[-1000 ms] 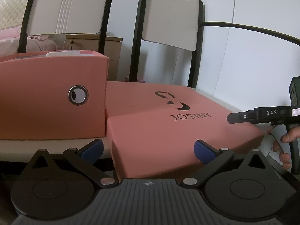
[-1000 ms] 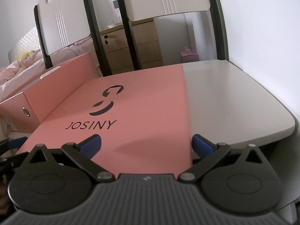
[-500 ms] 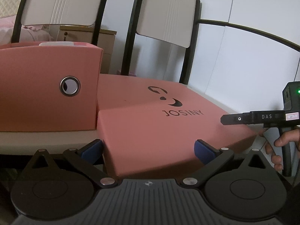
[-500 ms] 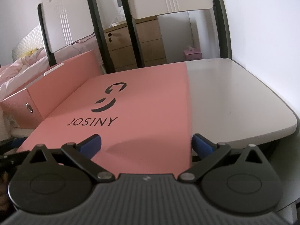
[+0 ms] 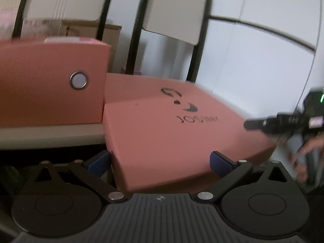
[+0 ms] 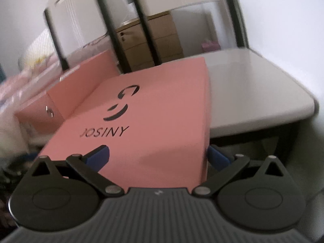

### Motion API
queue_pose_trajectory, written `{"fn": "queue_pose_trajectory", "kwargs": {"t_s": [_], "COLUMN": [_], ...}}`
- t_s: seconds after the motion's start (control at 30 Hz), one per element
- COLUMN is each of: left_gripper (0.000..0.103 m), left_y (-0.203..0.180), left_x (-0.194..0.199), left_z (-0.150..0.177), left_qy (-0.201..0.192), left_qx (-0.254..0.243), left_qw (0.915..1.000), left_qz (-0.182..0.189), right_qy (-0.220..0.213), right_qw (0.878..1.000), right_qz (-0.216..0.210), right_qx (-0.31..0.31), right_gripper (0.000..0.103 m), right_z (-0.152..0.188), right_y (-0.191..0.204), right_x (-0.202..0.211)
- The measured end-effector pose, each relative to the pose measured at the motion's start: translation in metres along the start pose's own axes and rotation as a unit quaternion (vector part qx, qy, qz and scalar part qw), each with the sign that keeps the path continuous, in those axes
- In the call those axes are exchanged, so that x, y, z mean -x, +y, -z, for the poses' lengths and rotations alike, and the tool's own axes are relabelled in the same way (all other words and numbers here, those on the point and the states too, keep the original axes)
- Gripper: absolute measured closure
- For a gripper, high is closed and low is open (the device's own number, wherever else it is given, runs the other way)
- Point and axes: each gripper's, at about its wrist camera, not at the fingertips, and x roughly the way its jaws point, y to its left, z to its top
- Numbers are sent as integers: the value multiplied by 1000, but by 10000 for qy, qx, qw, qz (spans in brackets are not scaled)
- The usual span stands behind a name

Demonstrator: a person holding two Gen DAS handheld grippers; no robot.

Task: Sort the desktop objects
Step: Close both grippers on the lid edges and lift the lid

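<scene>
Both tongs stand wide: left gripper (image 5: 160, 160) w/ its 2 blue pads either side of the near corner of the pink lid (image 5: 172, 133), holding nothing; right gripper (image 6: 157, 155) likewise spread, 1 pad over the lid's top face, the other just off its right edge, not clamped. Lid, marked "JOSINY" + logo, lies flat on the grey table (image 6: 253, 93), its near end overhanging the table's front edge. 2 pink box parts in all: the flat lid and 1 taller pink box (image 5: 50, 81), w/ 1 round metal eyelet (image 5: 79, 80) in its side, standing just left of the lid, touching or nearly so (cannot tell). In the left wrist view the right gripper appears at far right, blurred, w/ the person's hand (image 5: 303, 156) on its grip. Behind the table: 2 chair backs (image 5: 178, 10), 1 wooden drawer unit (image 6: 147, 42). Both views motion-blurred.
</scene>
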Motion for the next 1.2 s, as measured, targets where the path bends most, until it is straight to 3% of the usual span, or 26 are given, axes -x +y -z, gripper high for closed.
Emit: {"fn": "queue_pose_trajectory", "kwargs": {"t_s": [0.1, 0.23, 0.43, 0.5, 0.53, 0.73, 1.0, 1.2], "left_gripper": [0, 0, 0, 0, 0, 0, 0, 0], "left_y": [12, 26, 33, 32, 30, 23, 26, 22], "left_x": [-2, -5, -20, -23, -23, -16, 0, 5], "left_z": [-1, -3, 1, 1, 1, -7, -31, -51], "left_qy": [67, 162, 334, 368, 360, 139, -221, -352], "left_qx": [305, 689, 979, 980, 960, 883, 1232, 1388], "left_qw": [9994, 9969, 9928, 9921, 9921, 9929, 9853, 9810], "left_qz": [152, 347, 605, 691, 727, 780, 1164, 1313], "right_qy": [128, 256, 472, 442, 416, 233, -476, -929], "right_qw": [9980, 9892, 9797, 9781, 9777, 9798, 9843, 9809], "right_qz": [-37, -456, -704, -808, -880, -893, -1091, -1198], "right_qx": [-618, -1366, -1817, -1867, -1863, -1772, -1305, -1222], "right_gripper": [0, 0, 0, 2, 10, 25, 26, 27], "right_z": [-2, -2, 1, 2, 1, -4, -19, -32], "right_y": [-16, -35, -44, -44, -42, -34, -11, -5], "right_x": [-7, -17, -30, -28, -27, -11, 25, 43]}}
